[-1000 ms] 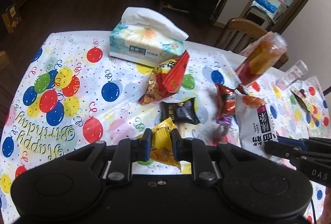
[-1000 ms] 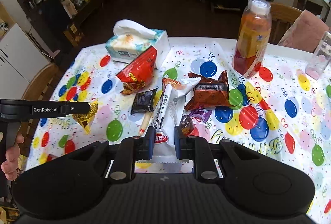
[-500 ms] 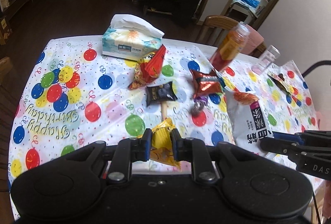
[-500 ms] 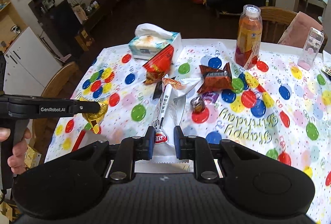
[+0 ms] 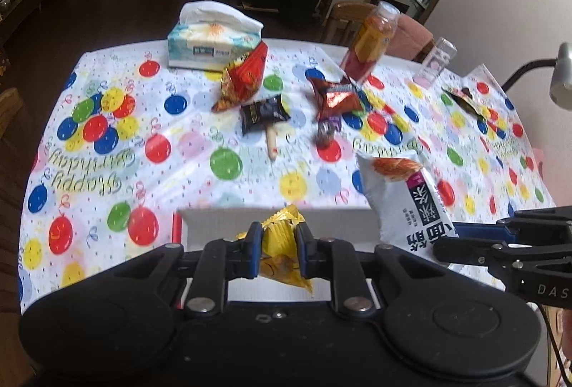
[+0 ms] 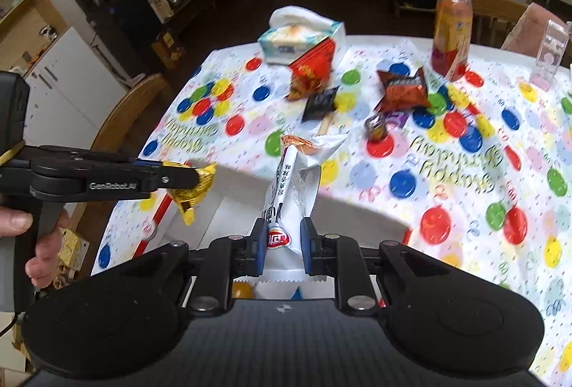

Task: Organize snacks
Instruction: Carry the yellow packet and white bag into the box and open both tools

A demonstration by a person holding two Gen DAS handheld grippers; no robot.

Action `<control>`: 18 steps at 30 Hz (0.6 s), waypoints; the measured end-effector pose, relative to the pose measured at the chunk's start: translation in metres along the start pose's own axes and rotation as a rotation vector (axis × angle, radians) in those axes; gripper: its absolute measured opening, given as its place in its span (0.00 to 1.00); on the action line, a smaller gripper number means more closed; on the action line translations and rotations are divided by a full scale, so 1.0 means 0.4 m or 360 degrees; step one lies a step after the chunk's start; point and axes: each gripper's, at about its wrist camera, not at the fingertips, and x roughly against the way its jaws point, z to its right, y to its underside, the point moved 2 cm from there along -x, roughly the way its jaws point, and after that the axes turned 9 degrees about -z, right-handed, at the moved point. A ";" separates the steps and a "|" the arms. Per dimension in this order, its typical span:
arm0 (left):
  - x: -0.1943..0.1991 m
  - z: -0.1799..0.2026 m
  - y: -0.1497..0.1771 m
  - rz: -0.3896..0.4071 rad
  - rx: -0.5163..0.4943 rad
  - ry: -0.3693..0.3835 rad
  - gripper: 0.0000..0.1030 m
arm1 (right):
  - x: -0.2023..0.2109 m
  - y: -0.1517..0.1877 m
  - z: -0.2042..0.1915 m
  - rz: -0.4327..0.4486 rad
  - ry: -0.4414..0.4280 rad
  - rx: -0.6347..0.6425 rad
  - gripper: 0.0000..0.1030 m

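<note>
Bare tablecloth (image 5: 107,151) leftward; snack packets (image 5: 264,108) and bottle (image 5: 371,47) mid-table.

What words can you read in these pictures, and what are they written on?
"GenRobot.AI": on the left gripper.
"DAS", cut off at the picture's edge: on the right gripper.
"Happy Birthday": on the tablecloth.
Chinese characters on the white chip bag: large, but I cannot read them surely.
Tissue box label: too blurred.

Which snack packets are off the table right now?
Two: the yellow foil packet in the left gripper, and the white chip bag in the right gripper.
</note>
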 end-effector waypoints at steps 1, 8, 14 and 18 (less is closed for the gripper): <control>-0.004 -0.001 0.011 -0.0011 -0.0002 0.0003 0.16 | -0.004 0.010 -0.006 -0.0010 -0.0004 0.0005 0.18; -0.047 -0.008 0.075 -0.0083 -0.0029 -0.0029 0.16 | -0.067 0.068 -0.035 -0.0108 -0.0013 0.0028 0.18; -0.088 -0.008 0.111 -0.0142 -0.0030 -0.0035 0.16 | -0.130 0.096 -0.032 -0.0170 -0.0004 0.0005 0.18; -0.117 -0.005 0.131 -0.0173 -0.0045 -0.0051 0.16 | -0.168 0.108 -0.031 -0.0193 0.0017 -0.0002 0.18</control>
